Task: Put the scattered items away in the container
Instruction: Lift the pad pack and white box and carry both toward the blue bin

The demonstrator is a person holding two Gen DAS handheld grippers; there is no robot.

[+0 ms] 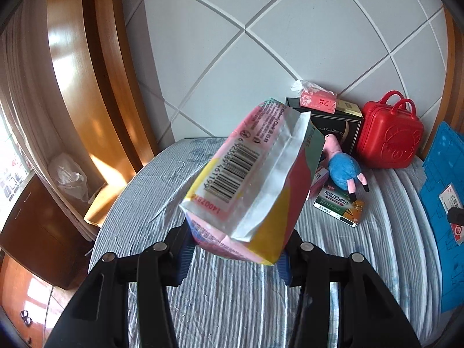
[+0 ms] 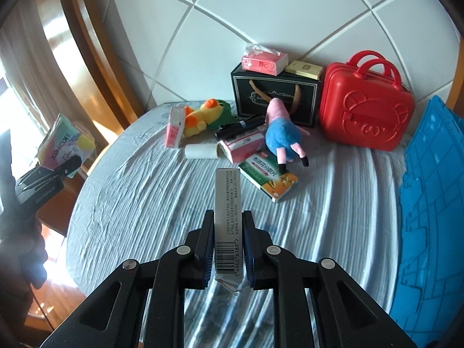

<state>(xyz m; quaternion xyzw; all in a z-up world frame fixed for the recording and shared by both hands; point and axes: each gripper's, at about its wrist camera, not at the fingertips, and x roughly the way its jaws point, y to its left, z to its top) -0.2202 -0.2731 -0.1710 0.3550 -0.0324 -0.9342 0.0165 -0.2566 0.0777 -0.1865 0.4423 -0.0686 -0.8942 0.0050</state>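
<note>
My left gripper (image 1: 236, 253) is shut on a colourful pad packet (image 1: 249, 179) and holds it above the bed; the packet also shows at the left of the right wrist view (image 2: 65, 142). My right gripper (image 2: 227, 249) is shut on a slim silver box (image 2: 227, 211) with a barcode, held above the bed. A blue crate (image 2: 429, 217) lies at the right edge. Scattered at the back are a pink pig toy (image 2: 282, 133), a green medicine box (image 2: 268, 175), a duck toy (image 2: 206, 116), a black torch (image 2: 239, 126), pink tissue packs (image 2: 240, 146) and a white roll (image 2: 201, 151).
A red toy suitcase (image 2: 366, 107) stands at the back right by the white padded headboard (image 2: 261, 14). A black gift bag (image 2: 274, 98) carries a pink tissue pack (image 2: 264, 62) and a yellowish box (image 2: 304, 69). A wooden frame and cabinet (image 1: 37, 232) stand left of the bed.
</note>
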